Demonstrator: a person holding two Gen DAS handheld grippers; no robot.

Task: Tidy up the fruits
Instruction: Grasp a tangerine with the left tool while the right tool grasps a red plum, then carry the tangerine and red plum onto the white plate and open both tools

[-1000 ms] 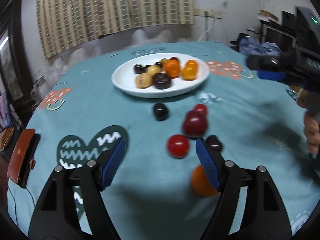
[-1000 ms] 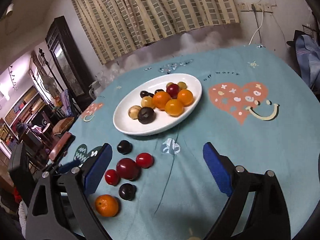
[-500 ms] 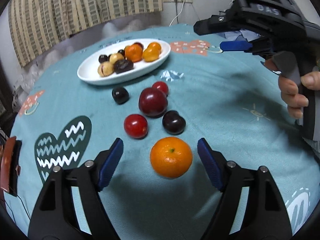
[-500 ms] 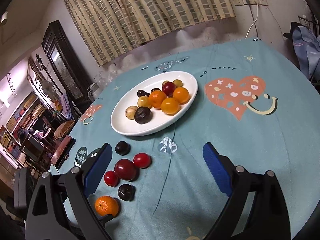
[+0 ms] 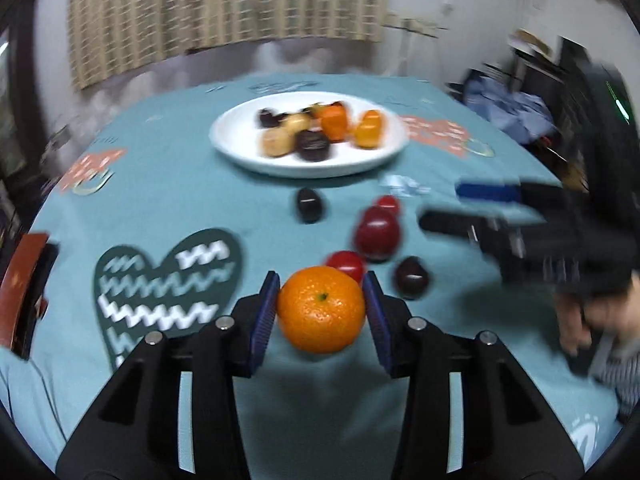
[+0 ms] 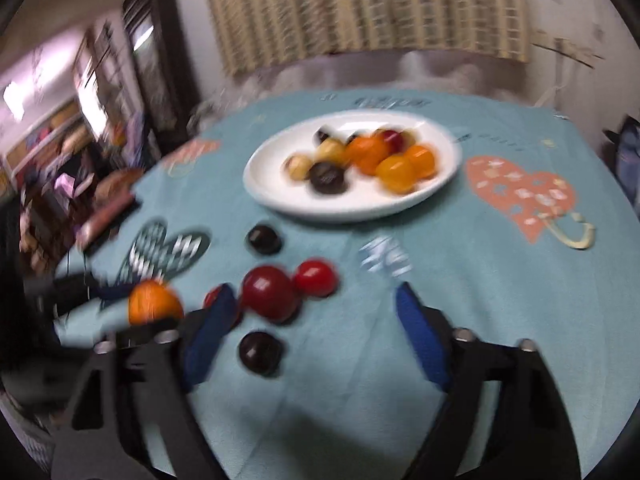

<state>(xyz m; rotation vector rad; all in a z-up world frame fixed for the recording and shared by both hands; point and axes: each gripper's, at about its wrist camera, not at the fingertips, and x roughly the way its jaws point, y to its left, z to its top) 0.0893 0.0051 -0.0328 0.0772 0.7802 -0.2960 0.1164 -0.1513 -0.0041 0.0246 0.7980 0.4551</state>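
Orange clamped between left gripper jaws; right gripper jaws wide apart, empty, over surface.

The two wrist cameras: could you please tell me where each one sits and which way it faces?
Left wrist: rides the left gripper, looking across the teal table toward the white plate; its blue pads clamp the orange; the right gripper and hand show at right.
Right wrist: rides the right gripper, open, above the loose fruit, facing the plate; the left gripper shows at left.
Shared: plate, orange, large dark-red fruit.
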